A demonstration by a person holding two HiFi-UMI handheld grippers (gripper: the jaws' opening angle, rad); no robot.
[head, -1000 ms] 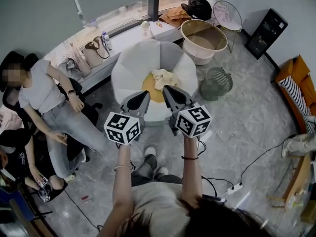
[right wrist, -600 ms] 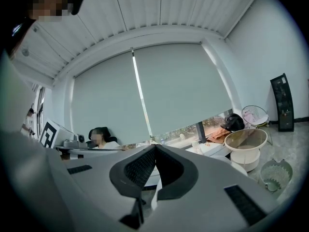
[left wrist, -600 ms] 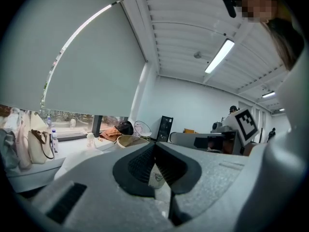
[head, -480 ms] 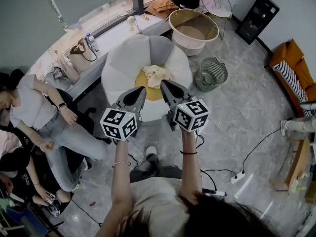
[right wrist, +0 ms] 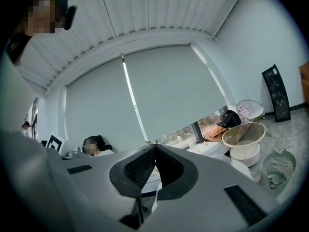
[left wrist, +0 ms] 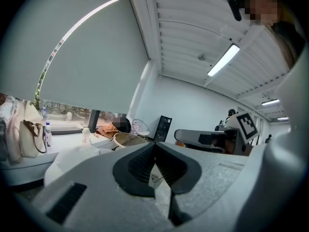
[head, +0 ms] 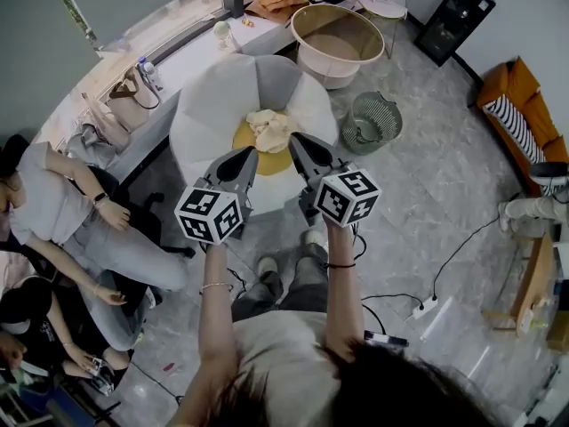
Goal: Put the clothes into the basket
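A crumpled cream garment (head: pixel 269 128) lies on the yellow seat of a white petal-shaped chair (head: pixel 213 96). Past the chair, a large round beige basket (head: pixel 336 41) stands on the floor, with nothing inside that I can see. My left gripper (head: pixel 250 153) and right gripper (head: pixel 294 139) are held side by side just short of the garment, both shut with nothing in them. In the left gripper view the jaws (left wrist: pixel 154 145) meet, and the basket (left wrist: pixel 126 139) shows beyond them. The right gripper view shows its own jaws (right wrist: pixel 155 149) meeting, with the basket (right wrist: pixel 244 141) far to the right.
A green wire bin (head: pixel 372 121) stands on the floor right of the chair. A white counter (head: pixel 191 56) with bags and bottles runs behind it. People sit at the left (head: pixel 62 212). A black speaker (head: pixel 453 18), an orange sofa (head: pixel 520 105) and floor cables (head: pixel 427 305) are at the right.
Both grippers have moved forward together toward the chair, and the cream garment now lies just beyond their tips. Both have stayed shut.
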